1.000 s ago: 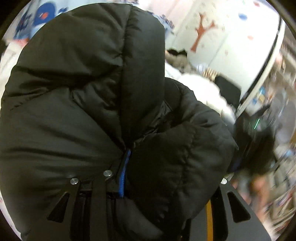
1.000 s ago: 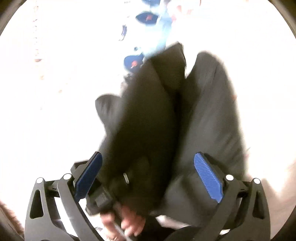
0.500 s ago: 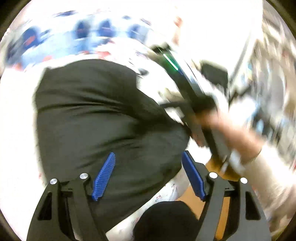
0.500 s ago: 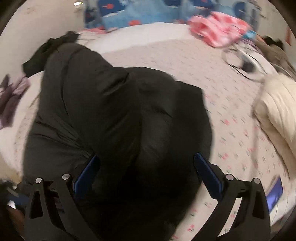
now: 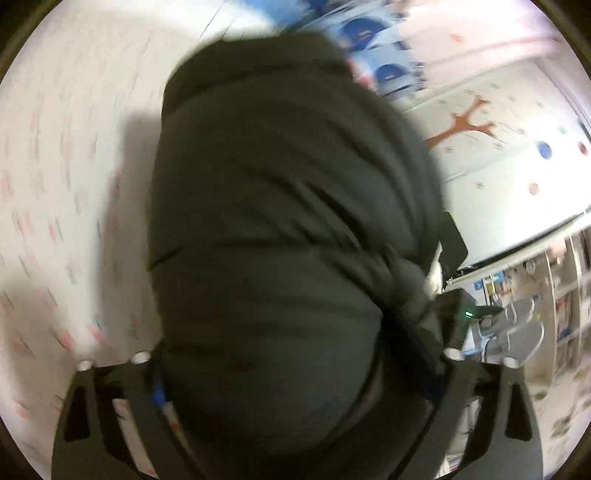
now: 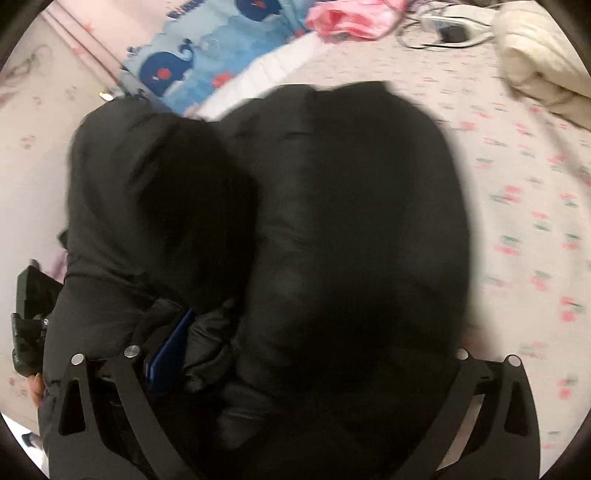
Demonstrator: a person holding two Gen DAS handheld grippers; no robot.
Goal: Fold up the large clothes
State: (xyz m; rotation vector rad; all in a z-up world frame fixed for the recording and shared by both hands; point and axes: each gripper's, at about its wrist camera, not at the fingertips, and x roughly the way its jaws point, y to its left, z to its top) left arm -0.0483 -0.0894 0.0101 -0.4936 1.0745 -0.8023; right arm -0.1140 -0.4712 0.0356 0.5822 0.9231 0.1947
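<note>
Left wrist: left gripper (image 5: 299, 373) jaws spread wide, having just been opening; the black puffer jacket (image 5: 288, 221) bulges between and ahead of them on the patterned bedsheet (image 5: 55, 184). Grip on fabric cannot be told.

Right wrist: right gripper (image 6: 295, 365) jaws wide, jacket (image 6: 351, 221) bulk filling the gap; blue pad (image 6: 170, 350) against a fold. Whale-print bedding (image 6: 192, 70) lies beyond.

The bed has a pale sheet with small pink cherry prints (image 6: 517, 206). A puffy black padded jacket (image 6: 332, 229) lies bunched on it. At the far edge lie a blue blanket with dark whales (image 6: 192, 62), a crumpled pink cloth (image 6: 351, 18), some thin cables (image 6: 447, 33) and a rolled cream quilt (image 6: 535, 62).
</note>
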